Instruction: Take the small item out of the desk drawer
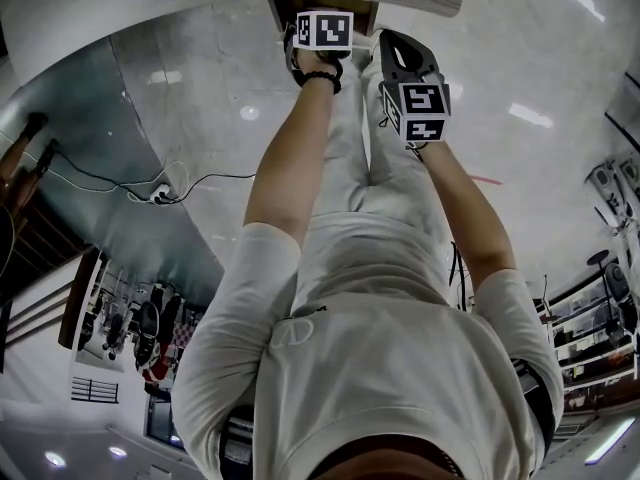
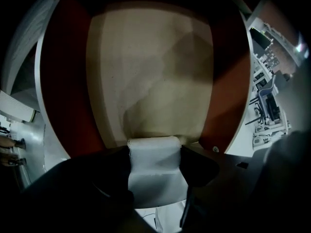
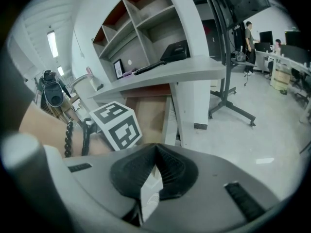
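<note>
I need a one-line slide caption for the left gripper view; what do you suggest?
Left gripper, over the open drawer, holds a small white item between its jaws.

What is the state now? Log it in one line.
left gripper: shut on white item | drawer: open, under left gripper | right gripper: shut, outside drawer

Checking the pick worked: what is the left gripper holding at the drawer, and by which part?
A small white cloth-like piece, clamped by the left gripper, one jaw on each side edge, over the drawer.
</note>
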Available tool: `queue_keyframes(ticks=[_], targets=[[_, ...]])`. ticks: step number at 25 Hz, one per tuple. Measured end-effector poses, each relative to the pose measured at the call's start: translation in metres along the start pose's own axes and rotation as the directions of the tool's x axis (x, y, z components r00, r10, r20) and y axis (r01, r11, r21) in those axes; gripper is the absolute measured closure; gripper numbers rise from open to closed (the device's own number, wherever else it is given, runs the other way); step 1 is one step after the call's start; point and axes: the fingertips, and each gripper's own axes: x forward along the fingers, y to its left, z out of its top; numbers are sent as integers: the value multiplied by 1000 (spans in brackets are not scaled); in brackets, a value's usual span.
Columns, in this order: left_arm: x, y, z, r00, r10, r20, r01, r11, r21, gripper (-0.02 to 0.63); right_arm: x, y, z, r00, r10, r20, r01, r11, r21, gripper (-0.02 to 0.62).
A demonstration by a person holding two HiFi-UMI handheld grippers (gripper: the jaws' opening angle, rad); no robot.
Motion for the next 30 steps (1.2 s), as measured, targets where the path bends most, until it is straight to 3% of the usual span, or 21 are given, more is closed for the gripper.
queue_keyframes(ticks=[7,20,30], targets=[[-27,-5,7,992,-49,119,40,997,72,318,-13,6,10,1000,-4,20,4,1000,2,597],[-114,4,8,964,-83,252,64,995,82,319,-69,31,41,997,-44,62,44,999,0,596],[-201,-10,7,923,-133,360,102,989,104,319,-121,43,92,988,-81,131,86,996,-30,597]])
